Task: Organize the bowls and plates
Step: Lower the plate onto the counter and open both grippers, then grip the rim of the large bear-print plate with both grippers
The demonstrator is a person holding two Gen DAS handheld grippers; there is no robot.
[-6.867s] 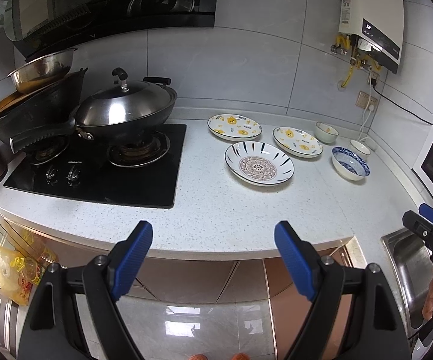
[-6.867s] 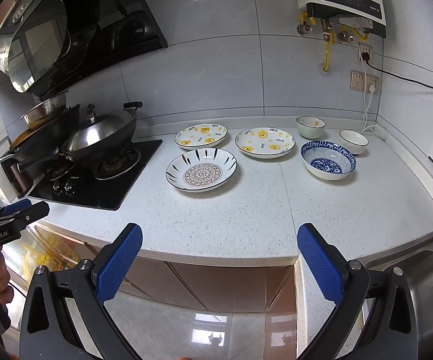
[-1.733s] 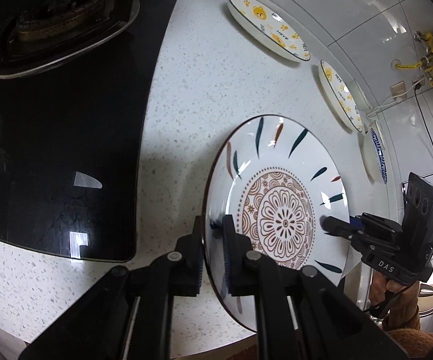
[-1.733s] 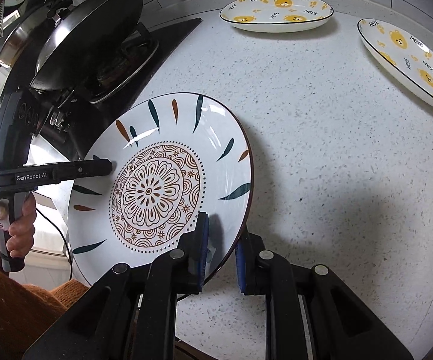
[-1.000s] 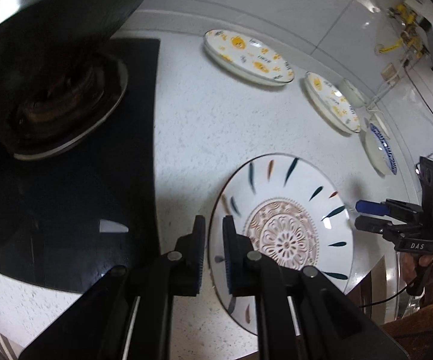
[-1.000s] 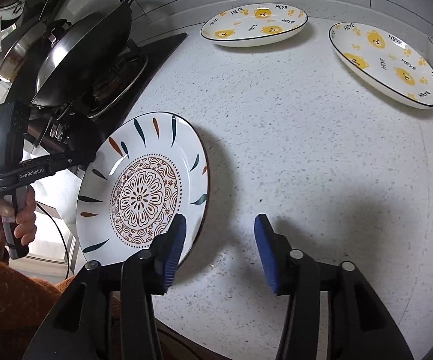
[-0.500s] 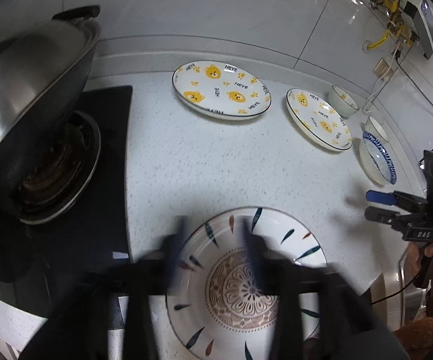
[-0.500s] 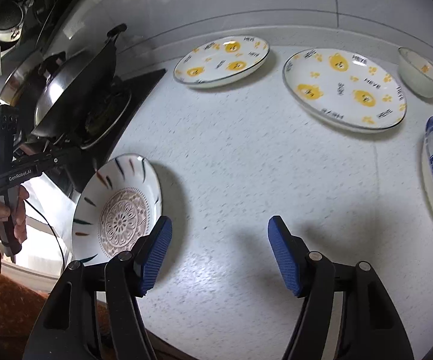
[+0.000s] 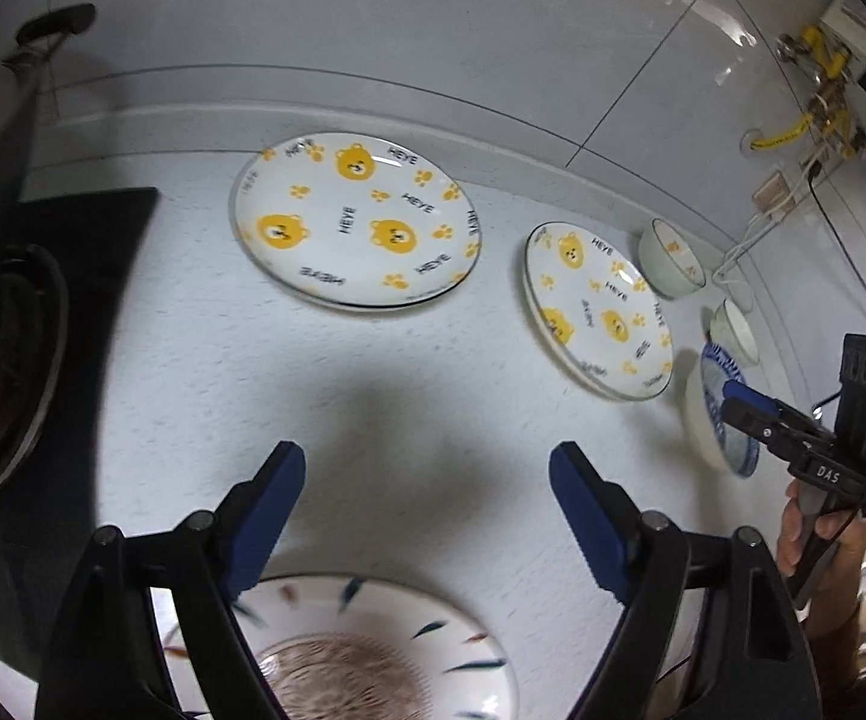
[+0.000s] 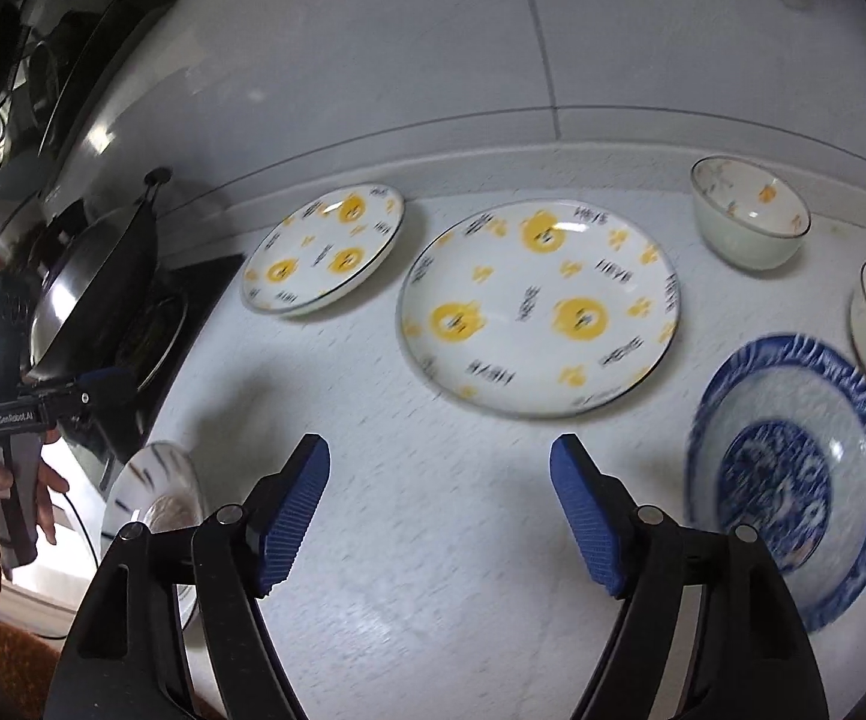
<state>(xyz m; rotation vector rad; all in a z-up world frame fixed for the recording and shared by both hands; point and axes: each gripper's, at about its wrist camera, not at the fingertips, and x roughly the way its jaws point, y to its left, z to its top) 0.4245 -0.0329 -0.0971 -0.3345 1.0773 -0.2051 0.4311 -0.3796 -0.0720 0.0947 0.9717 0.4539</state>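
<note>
Both tongs agape over speckled white counter (image 9: 205, 372).

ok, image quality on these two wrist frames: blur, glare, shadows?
Left wrist: bear plate sharp, mandala plate at the bottom smeared, dark shadow on the counter ahead of the fingers. Right wrist: motion blur throughout, blue bowl streaked, glare on the wok lid.

Both claws, left (image 9: 427, 504) and right (image 10: 439, 498), are black with ribbed blue pads (image 10: 292, 510), silver screws, white lettering; bare hands, orange sleeve.
</note>
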